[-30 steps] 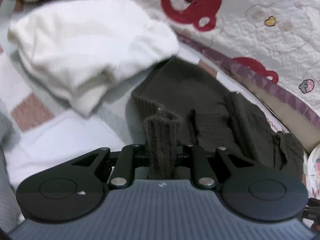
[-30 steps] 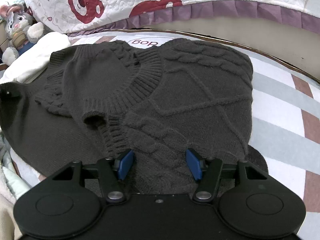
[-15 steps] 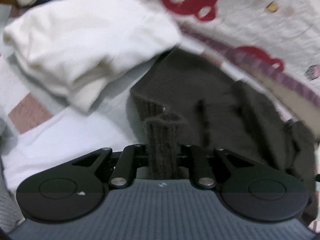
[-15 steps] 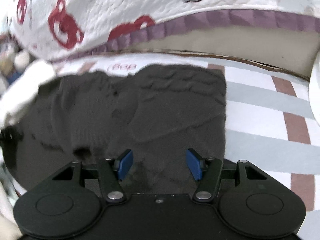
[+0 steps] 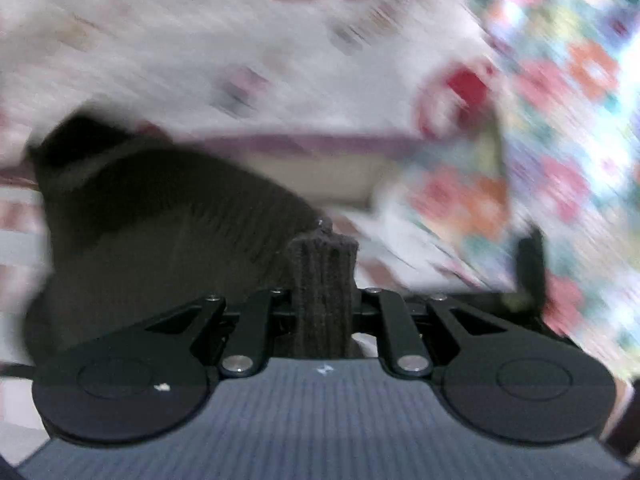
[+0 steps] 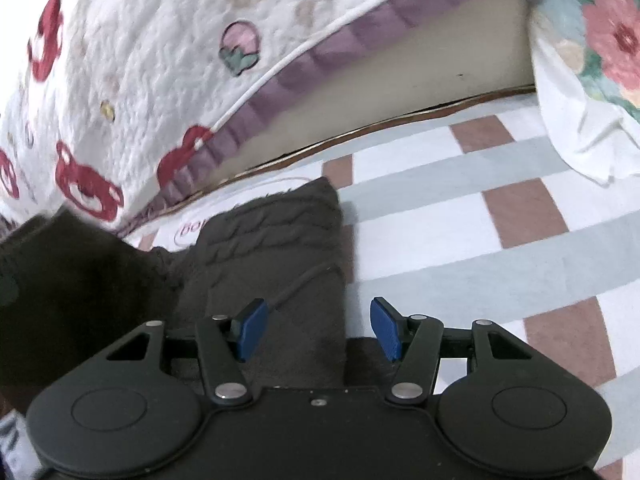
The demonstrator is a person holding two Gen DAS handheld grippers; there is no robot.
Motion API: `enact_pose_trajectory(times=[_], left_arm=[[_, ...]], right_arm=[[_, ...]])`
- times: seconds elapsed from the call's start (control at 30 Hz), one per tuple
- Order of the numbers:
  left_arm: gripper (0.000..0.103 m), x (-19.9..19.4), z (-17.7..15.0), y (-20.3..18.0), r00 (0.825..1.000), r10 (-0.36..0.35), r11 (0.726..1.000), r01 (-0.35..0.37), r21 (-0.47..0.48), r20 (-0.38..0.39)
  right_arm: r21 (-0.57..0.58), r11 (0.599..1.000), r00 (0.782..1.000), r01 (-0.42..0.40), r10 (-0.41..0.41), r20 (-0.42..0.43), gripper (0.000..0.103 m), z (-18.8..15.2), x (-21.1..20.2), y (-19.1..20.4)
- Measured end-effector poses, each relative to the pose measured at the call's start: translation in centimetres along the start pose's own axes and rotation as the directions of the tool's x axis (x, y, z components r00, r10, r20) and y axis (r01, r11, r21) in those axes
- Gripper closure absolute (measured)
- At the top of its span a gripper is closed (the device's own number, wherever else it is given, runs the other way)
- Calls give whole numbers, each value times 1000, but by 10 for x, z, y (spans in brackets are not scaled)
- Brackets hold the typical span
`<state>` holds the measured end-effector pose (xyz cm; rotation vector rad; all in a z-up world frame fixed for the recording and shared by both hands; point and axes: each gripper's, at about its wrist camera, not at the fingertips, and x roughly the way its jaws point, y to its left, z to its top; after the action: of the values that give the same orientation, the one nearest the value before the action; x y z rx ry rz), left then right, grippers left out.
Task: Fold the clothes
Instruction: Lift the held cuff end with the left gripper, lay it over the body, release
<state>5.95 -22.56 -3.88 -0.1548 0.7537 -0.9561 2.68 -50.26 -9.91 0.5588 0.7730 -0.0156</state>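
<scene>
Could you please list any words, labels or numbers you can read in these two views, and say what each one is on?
Pink lettering in an oval outline on the checked sheet, partly hidden by the dark sweater: too cut off and upside down to read.
Quilt: pictures only, no words.
Left wrist view: too blurred to read anything.

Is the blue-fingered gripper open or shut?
Open: the right gripper holds its blue pads apart over the dark sweater.
</scene>
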Motion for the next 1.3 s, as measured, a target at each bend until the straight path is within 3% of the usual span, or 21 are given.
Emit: enact_pose_trajectory(times=[0.1,0.17,0.27,0.37,0.47,0.53,0.6,0.67,0.73,0.77,0.83,0.87,0.93,1.0,1.1,1.27,1.3], left_arm=[[90,55,-33,15,986,-54,976,19,-218,-155],[90,70,-52,31,978,-46,958,-15,-287,-205],[89,66,-66,42,977,-24,952,-43,-302,-214],[89,59,-64,43,979,-56,953,-7,-304,-198],[88,54,-65,30,976,-82,966,28,-258,-201],[85,56,-67,23,970,-66,972,9,-235,-235],[81,53,-65,18,939,-64,970,-21,-241,-339],[67,34,-57,5,922,-75,982,2,-189,-380],[53,7,-49,-2,935,-42,993,1,-117,-351],[52,-7,-45,-4,944,-21,997,-5,-80,-329],[52,-21,-43,4,951,73,996,-85,-28,-302],[52,-26,-43,10,949,125,991,-132,-5,-288],[52,-28,-48,29,930,246,967,-256,1,-273],[52,-29,-59,49,917,306,946,-323,-27,-257],[52,-36,-71,69,910,341,927,-368,-79,-237],[52,-38,-68,73,917,345,925,-368,-93,-201],[52,-37,-67,73,917,350,924,-371,-93,-191]], right_arm=[[8,1000,1000,-6,6,-17,41,-1,-2,-10],[10,1000,1000,-4,4,-28,41,-4,-3,-16],[41,999,999,-15,16,-39,41,-7,-3,-27],[62,997,998,-38,41,-51,41,-8,0,-33],[79,990,991,-118,123,-59,41,-7,3,-31],[107,975,978,-194,201,-56,41,-7,5,-28],[137,960,965,-244,255,-62,41,-8,8,-25],[158,948,953,-276,291,-80,41,-9,10,-21],[162,944,946,-287,306,-106,41,-11,13,-18],[160,945,945,-285,305,-120,41,-13,15,-17],[156,947,941,-281,303,-147,41,-17,20,-15],[159,951,944,-266,291,-158,41,-20,24,-14],[166,955,945,-247,276,-178,40,-26,31,-13],[132,966,951,-221,243,-190,41,-30,34,-10],[63,983,962,-174,183,-203,41,-33,34,-3],[23,984,960,-178,178,-215,41,-35,31,1],[12,984,961,-178,177,-211,46,-36,30,4]])
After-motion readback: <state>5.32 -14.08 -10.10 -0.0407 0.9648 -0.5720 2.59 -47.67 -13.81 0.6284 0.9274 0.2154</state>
